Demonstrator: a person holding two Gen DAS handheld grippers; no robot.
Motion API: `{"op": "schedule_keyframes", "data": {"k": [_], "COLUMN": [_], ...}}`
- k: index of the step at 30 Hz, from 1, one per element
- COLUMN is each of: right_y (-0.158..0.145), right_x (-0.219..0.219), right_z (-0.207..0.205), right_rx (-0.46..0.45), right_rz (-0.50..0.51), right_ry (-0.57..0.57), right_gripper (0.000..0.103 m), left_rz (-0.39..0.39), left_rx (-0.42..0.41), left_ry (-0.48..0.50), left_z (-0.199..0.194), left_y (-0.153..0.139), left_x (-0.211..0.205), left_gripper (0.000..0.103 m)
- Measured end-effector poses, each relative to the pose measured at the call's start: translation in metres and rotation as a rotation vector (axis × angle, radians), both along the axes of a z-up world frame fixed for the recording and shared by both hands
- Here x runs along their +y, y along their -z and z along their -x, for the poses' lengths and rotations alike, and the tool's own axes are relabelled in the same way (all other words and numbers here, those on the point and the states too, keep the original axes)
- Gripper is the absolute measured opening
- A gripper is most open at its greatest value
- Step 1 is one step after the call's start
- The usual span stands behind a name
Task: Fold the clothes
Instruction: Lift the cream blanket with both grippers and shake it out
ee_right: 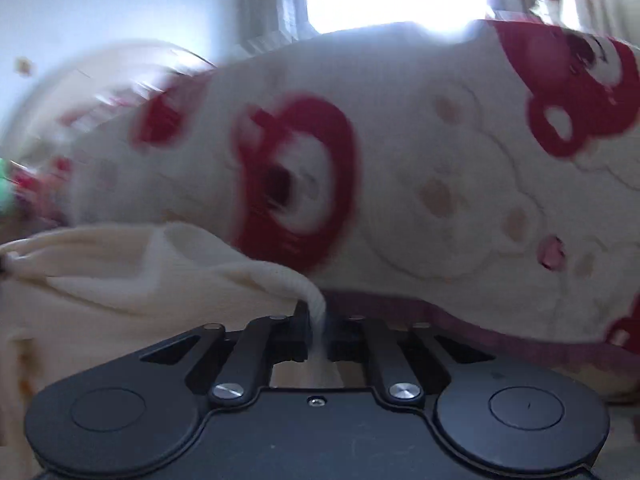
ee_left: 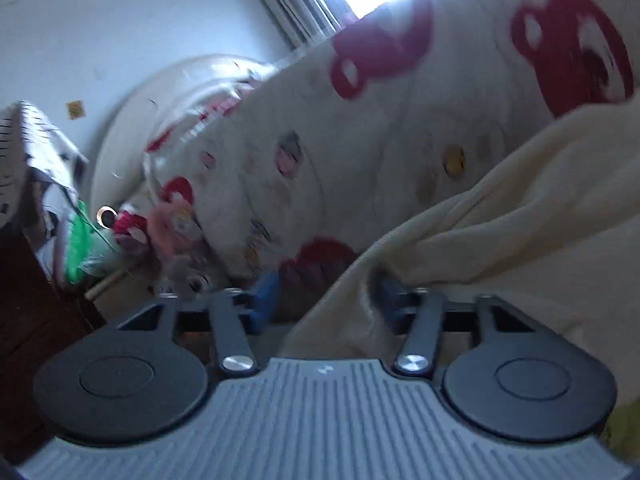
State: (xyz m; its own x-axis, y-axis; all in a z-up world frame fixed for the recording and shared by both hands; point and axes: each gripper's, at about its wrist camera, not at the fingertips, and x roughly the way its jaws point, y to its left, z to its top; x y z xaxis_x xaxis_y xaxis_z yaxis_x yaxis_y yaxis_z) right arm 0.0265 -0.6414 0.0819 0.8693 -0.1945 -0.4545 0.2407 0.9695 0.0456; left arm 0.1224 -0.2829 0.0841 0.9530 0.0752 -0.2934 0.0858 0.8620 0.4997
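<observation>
The right gripper (ee_right: 316, 320) is pinching the cream garment (ee_right: 120, 276) in front of the bear-print quilt (ee_right: 440, 160); the left gripper (ee_left: 324, 300) is gaping wide, cloth draping its right finger. Judging mid-fold; next, the left needs an edge.

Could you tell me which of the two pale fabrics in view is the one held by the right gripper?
The plain cream garment: a bunched edge runs into the shut right gripper. The quilt behind carries red bear prints and is not gripped.
</observation>
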Motion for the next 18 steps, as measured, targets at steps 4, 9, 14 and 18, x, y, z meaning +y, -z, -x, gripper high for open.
{"op": "schedule_keyframes", "data": {"k": [4,9,14,18], "right_y": [0.057,0.13,0.176,0.183], "right_x": [-0.023,-0.025,0.01,0.07], "right_z": [-0.024,0.009,0.062,0.094], "right_rx": [0.107,0.236,0.285,0.3], "right_rz": [-0.116,-0.319,-0.477,-0.424], "right_ry": [0.055,-0.088,-0.336,-0.537], "right_gripper": [0.055,0.055,0.055,0.055], "left_rz": [-0.061,-0.013,0.087,0.151], "left_rx": [0.174,0.375,0.488,0.556], "left_ry": [0.139,0.255,0.253,0.196], "left_z": [0.011,0.063,0.096,0.108], "left_y": [0.069,0.145,0.187,0.201], "left_x": [-0.01,-0.004,0.002,0.007], "left_gripper": [0.066,0.066,0.068,0.076]}}
